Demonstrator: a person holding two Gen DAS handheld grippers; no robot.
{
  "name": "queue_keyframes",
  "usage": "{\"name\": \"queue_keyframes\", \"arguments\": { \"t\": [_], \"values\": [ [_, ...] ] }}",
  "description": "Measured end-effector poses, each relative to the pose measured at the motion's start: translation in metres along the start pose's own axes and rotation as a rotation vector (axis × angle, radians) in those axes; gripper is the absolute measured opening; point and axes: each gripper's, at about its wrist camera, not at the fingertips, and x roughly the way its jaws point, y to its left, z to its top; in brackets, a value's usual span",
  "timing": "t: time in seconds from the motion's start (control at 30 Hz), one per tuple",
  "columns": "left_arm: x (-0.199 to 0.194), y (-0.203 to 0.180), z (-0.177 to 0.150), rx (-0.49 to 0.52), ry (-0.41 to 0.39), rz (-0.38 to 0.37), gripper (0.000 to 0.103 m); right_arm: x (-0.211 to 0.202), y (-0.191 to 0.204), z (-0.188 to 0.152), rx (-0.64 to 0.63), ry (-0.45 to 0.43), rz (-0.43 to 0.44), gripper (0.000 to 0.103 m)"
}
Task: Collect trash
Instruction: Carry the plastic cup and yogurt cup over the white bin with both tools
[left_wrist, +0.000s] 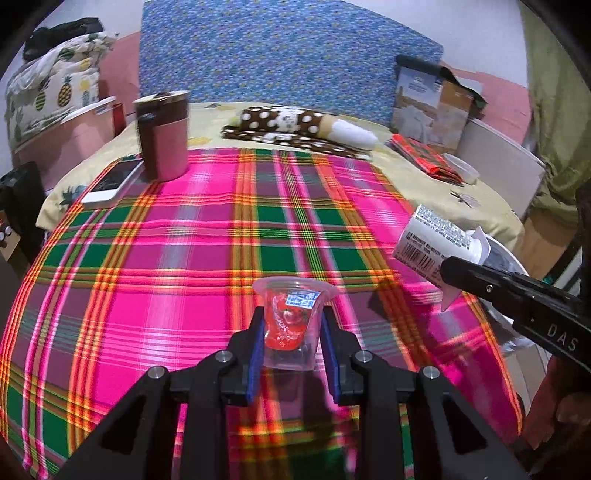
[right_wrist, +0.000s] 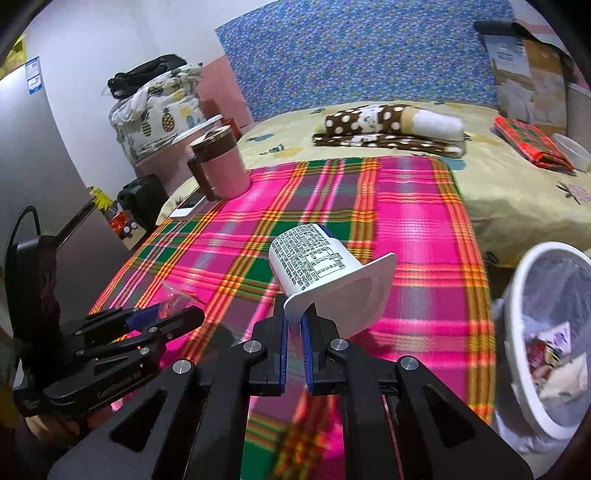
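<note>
Left wrist: left gripper (left_wrist: 291, 328) fingers pinching clear plastic cup with red wrapper inside (left_wrist: 293, 317), lifted over plaid cloth. Right gripper (right_wrist: 294, 325) clamped on white yogurt cup's rim (right_wrist: 317, 269), probably bound for white wastebasket (right_wrist: 517, 295).

A bed (right_wrist: 517, 206) bears a plaid cloth (left_wrist: 207, 236), mug (left_wrist: 164, 138), phone (left_wrist: 112, 181).

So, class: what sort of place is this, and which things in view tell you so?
Probably a bedroom at home: a bed under a pineapple-print sheet, folded clothes on it, and a white waste bin beside it.
</note>
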Motion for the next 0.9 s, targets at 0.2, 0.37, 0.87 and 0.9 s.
{"name": "queue_keyframes", "arguments": {
  "t": [0.2,0.37,0.87,0.9],
  "values": [
    [-0.002,-0.031,0.001,0.047,-0.001,-0.044,0.029,-0.020,-0.015,-0.007,0.024,-0.029,-0.033,0.009],
    [-0.002,-0.056,0.004,0.084,-0.002,-0.078,0.029,-0.035,-0.029,-0.010,0.047,-0.055,-0.068,0.009],
    [0.018,-0.149,0.017,0.223,0.011,-0.230,0.029,-0.079,-0.105,-0.032,0.185,-0.088,-0.239,0.009],
    [0.020,-0.155,0.017,0.230,0.014,-0.238,0.029,-0.082,-0.109,-0.033,0.194,-0.088,-0.247,0.009]
  ]
}}
